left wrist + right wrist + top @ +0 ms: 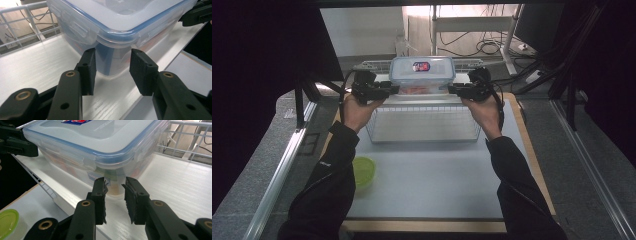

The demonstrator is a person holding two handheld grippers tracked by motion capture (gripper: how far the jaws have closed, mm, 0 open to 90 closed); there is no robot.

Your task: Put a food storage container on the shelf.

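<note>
Overhead alone, green-lidded tub (363,171) beside sleeve.

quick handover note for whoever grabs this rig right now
Left gripper: jaws open at a corner of the clear lidded box, pads not pressing it.
Right gripper: jaws narrowly open at the opposite corner, no firm grip visible either.
The box, lid clipped on, sits on the white shelf behind the wire basket. A green-lidded tub stands on the mat near the left sleeve.
Done: both grippers lined up on the box.
Left: probably close both on it and lift; where it goes is unclear.
</note>
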